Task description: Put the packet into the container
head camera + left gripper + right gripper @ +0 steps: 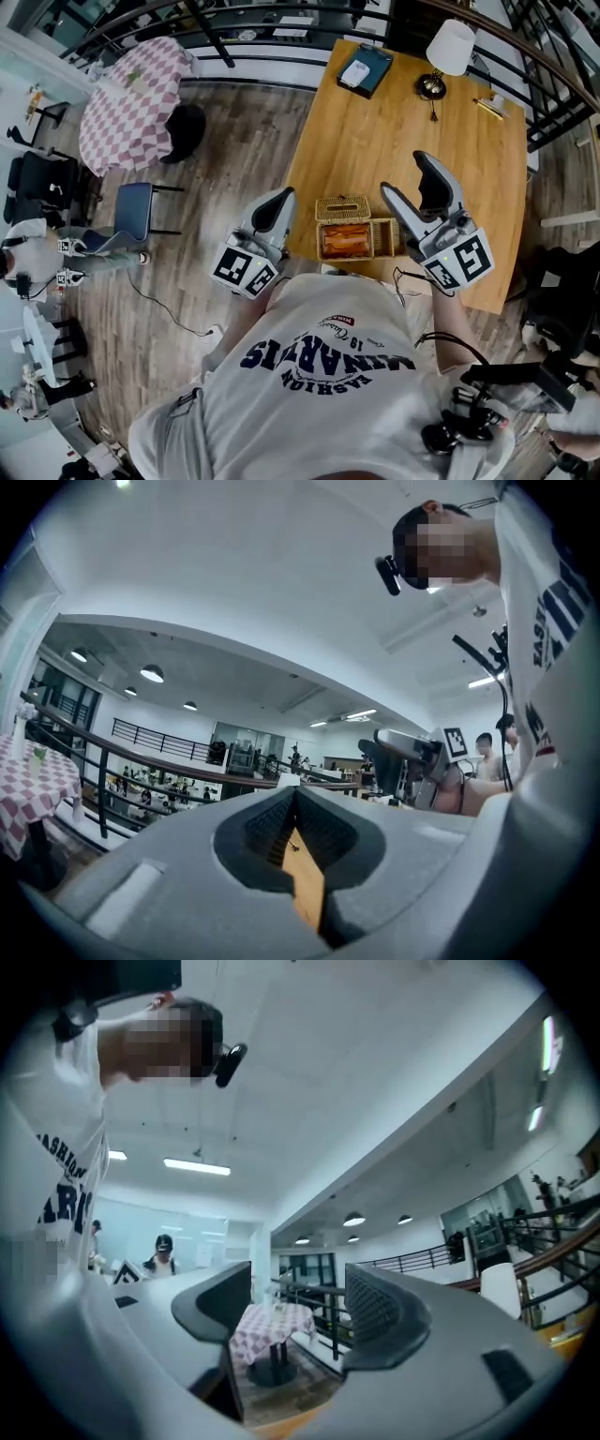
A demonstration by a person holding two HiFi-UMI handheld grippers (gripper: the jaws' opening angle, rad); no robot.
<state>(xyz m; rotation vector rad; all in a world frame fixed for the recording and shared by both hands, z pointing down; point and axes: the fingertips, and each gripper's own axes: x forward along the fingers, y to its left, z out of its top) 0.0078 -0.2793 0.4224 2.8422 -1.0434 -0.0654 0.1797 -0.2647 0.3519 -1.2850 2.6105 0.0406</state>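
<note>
A wicker container stands near the front edge of the wooden table. An orange packet lies inside it. My left gripper is raised at the container's left, off the table edge; in the left gripper view its jaws meet with nothing between them, so it is shut. My right gripper hangs above the container's right side, apart from it. Its jaws stand open and empty in the right gripper view, pointing out across the room.
At the table's far end are a white-shaded lamp, a dark flat case and a small yellow item. A round table with a checked cloth and a blue chair stand on the floor to the left.
</note>
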